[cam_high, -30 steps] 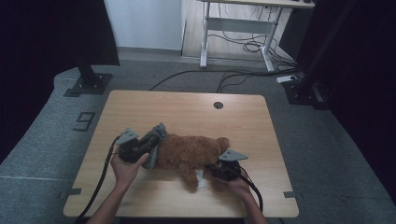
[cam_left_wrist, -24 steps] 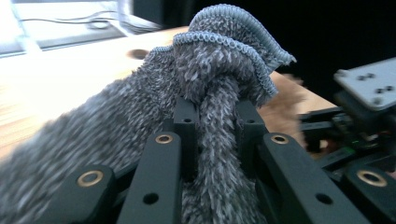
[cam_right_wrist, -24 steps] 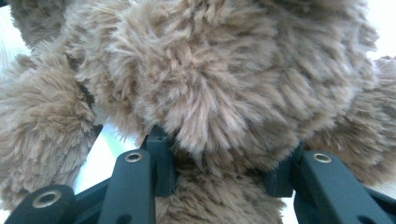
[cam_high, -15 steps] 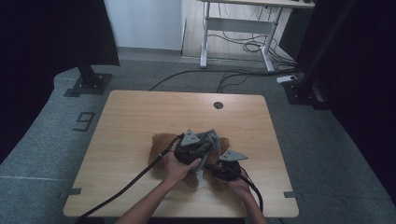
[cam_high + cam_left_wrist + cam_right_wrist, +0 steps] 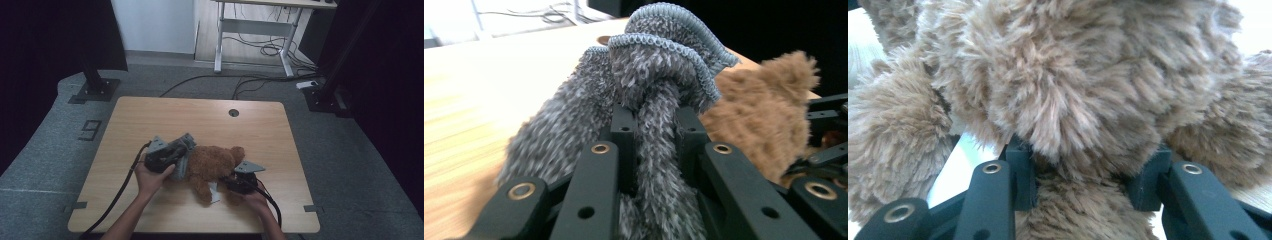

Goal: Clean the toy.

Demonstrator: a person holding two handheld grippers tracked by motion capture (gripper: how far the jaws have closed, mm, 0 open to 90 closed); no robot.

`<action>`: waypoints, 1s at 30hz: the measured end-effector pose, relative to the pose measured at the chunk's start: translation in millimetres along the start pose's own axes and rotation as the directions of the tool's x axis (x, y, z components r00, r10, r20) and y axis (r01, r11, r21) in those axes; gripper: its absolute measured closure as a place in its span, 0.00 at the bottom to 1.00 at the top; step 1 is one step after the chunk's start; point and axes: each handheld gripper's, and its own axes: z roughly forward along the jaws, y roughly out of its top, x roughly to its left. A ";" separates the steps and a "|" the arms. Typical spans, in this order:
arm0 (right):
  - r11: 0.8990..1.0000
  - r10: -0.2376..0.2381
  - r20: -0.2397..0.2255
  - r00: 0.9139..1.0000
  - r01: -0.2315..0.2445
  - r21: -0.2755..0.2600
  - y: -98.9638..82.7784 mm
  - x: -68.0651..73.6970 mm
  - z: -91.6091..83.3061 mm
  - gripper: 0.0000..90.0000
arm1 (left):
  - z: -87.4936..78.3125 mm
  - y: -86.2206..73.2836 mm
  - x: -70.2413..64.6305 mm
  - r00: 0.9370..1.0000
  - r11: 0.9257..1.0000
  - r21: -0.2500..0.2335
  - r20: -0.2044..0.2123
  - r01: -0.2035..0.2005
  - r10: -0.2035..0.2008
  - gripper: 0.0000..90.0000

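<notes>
- The left hand comes in from the bottom edge of the high view, forearm angled up and to the right, and carries the left tool low over the tabletop, its nose turned toward the teddy bear.
- The left tool's jaws are pinched nearly together on a bunched grey fuzzy cloth; the cloth's ribbed blue-grey hem curls above the jaw tips in the left gripper view.
- That cloth sits against the bear's left side in the high view, touching its fur.
- The right hand rests near the front edge of the tabletop, holding the right tool pointed at the bear from the right.
- The right tool's jaws stand partly apart, clamped on a thick fold of brown fur, the pads pressing into it from both sides.
- The bear lies across the front middle of the tabletop, between the two tools.
</notes>
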 end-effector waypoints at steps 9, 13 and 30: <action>1.000 0.004 0.001 1.000 -0.004 0.001 -0.5 0.2 -0.1 0.62 | -16.2 -30.0 33.0 0.993 0.997 0.025 -0.096 0.066 -0.064 0.85; 1.000 0.009 0.003 1.000 -0.009 0.003 -0.9 -0.6 -0.2 0.62 | -10.5 -48.9 50.0 0.986 0.987 0.103 -0.131 0.119 -0.105 0.85; 1.000 0.014 0.001 1.000 -0.014 0.000 -1.4 -2.0 -0.5 0.62 | 22.8 48.3 -3.4 0.999 0.997 0.065 -0.024 -0.033 0.034 0.84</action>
